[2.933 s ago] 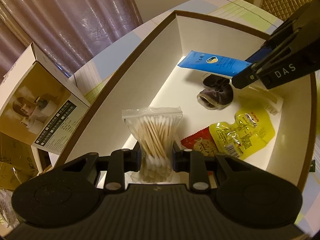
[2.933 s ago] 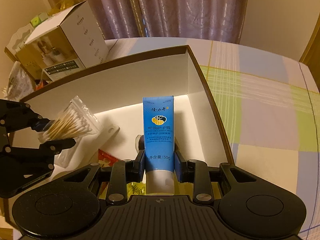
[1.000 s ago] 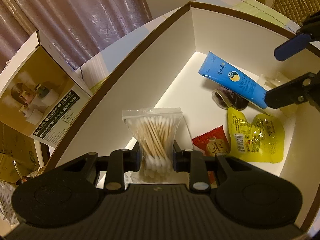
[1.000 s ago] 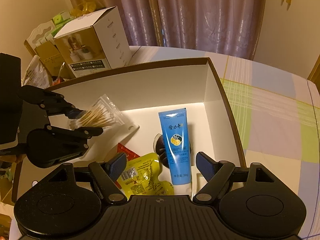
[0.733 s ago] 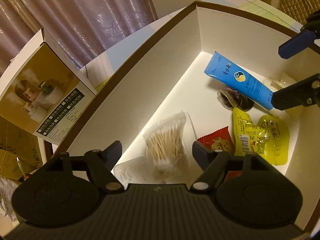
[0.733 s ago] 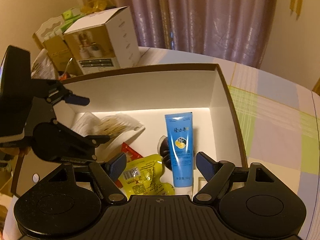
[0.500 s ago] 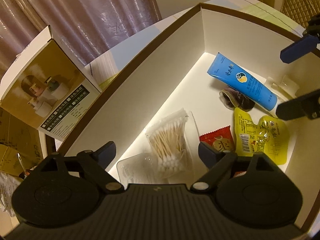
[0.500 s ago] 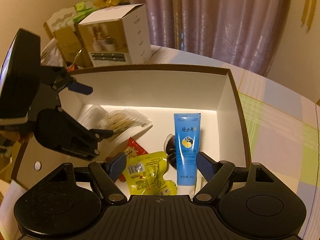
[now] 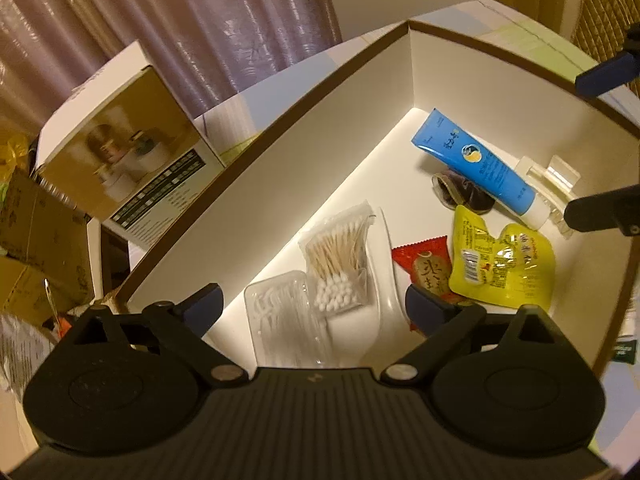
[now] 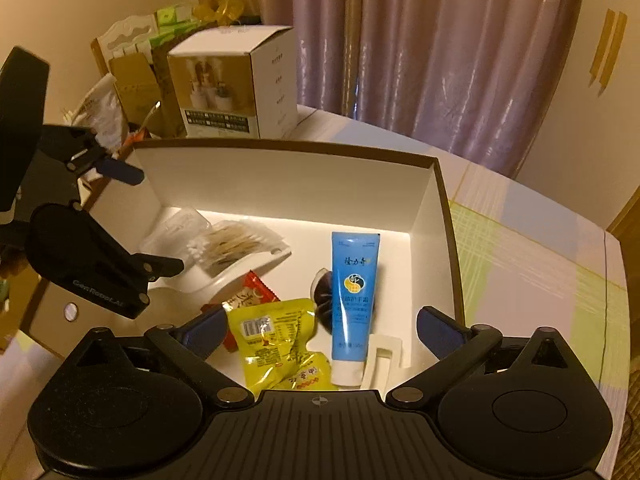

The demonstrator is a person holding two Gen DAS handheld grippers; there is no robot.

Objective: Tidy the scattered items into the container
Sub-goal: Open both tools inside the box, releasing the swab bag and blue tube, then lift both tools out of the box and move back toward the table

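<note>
A white box with a brown rim holds every item. The cotton swab bag lies flat on its floor, partly over a white scoop. The blue tube rests across a dark bundle. Beside them are a yellow pouch and a red sachet. My left gripper hovers above the swabs, its jaws opening and touching nothing. My right gripper hangs over the tube, jaws opening, also gripping nothing.
A clear plastic case and a white clip also lie in the box. A printed carton stands just behind it, with cardboard clutter to its left. Checked tablecloth spreads to the right; curtains hang behind.
My left gripper let go of the cotton swab bag, which dropped flat into the box. Both pairs of jaws spread wider and both grippers drew up and back.
</note>
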